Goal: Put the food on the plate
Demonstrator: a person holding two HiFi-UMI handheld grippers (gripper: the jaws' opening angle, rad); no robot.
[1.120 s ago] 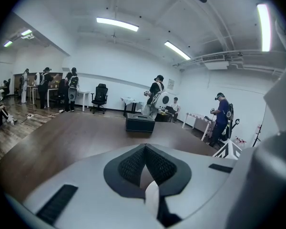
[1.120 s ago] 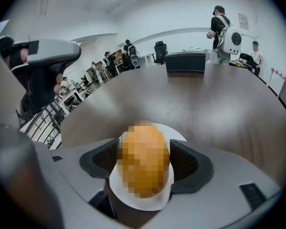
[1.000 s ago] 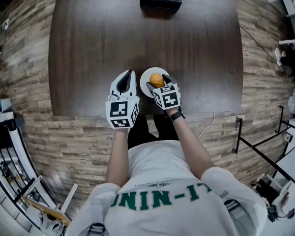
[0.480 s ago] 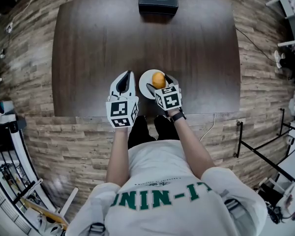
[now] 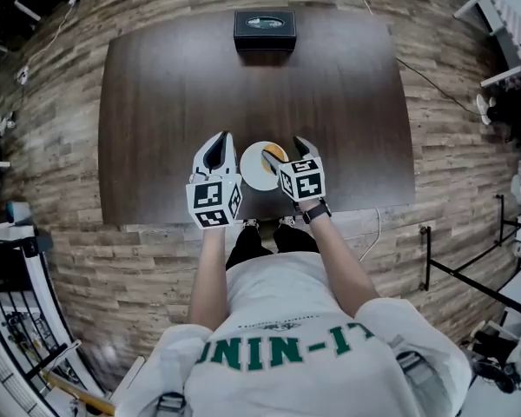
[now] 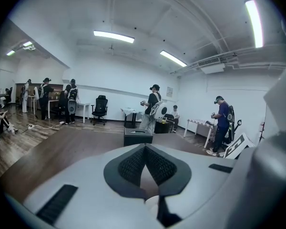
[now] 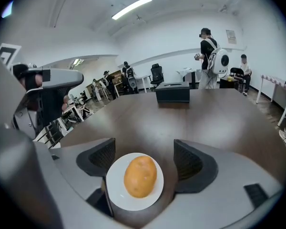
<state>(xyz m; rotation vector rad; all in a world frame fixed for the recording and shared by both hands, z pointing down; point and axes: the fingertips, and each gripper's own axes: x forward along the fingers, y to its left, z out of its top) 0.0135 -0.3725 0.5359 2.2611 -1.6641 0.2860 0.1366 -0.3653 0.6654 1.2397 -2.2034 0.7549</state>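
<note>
My left gripper: jaws pressed together, the ribbed black pads meeting at the tips; it sits just left of the plate, over the table.
My right gripper: jaws spread wide and easing closed right now; the potato lies in the gap between them, and neither pad touches it.
Potato: orange-brown, lying on its side in the middle of the plate; in the head view my right gripper partly covers it.
Plate: small, round, white, flat on the table near its front edge, between my two grippers.
Table: dark brown wood, on a pale plank floor.
Black box: at the far edge of the table; an oval label on its lid, too small to read.
Marker cubes: black-and-white square patterns, no words.
Shirt lettering: big green capitals on white, seen upside down; I cannot read the word for certain.
</note>
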